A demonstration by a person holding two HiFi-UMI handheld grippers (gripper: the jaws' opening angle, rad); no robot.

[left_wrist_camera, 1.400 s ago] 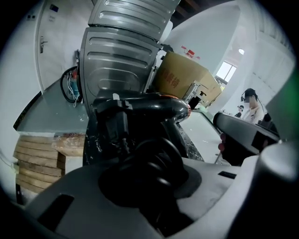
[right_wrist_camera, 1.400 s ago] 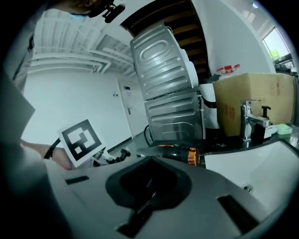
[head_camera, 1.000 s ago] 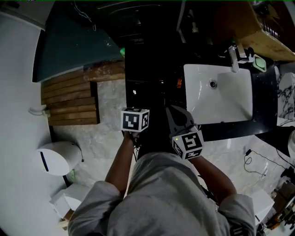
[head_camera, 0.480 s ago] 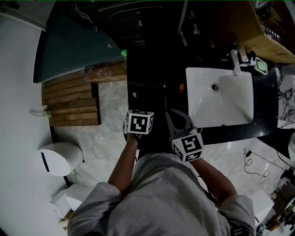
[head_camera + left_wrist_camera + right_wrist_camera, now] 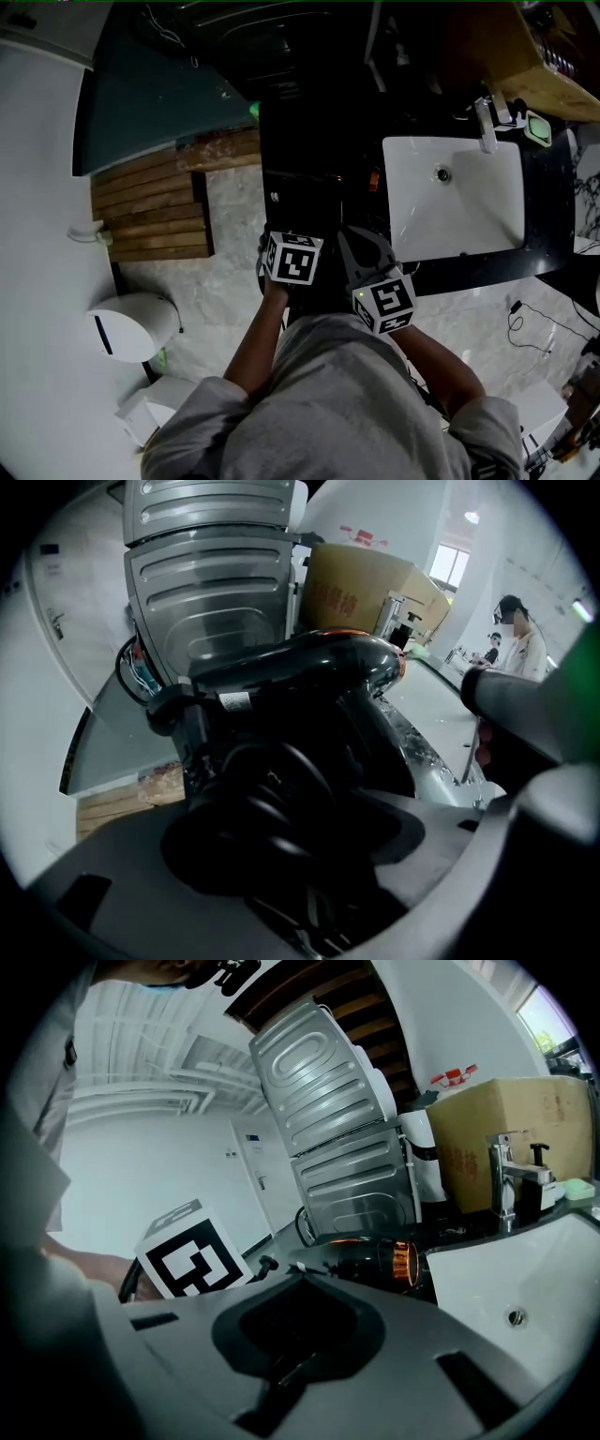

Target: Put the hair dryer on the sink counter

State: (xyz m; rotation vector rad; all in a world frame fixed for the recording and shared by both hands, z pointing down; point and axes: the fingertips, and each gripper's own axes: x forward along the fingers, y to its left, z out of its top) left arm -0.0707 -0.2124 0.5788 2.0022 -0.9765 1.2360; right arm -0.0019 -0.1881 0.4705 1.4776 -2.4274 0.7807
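**Hair dryer on sink counter, nozzle toward basin**

The hair dryer (image 5: 375, 1262) lies on the black sink counter (image 5: 300, 141), left of the basin (image 5: 455, 192). Its long axis runs along the counter's front edge, with the orange-lit nozzle facing the basin. The left gripper (image 5: 291, 253) has just been opening its jaws, which stand wide about the coiled cord without pressing it. The right gripper (image 5: 361, 246) is closed and empty.
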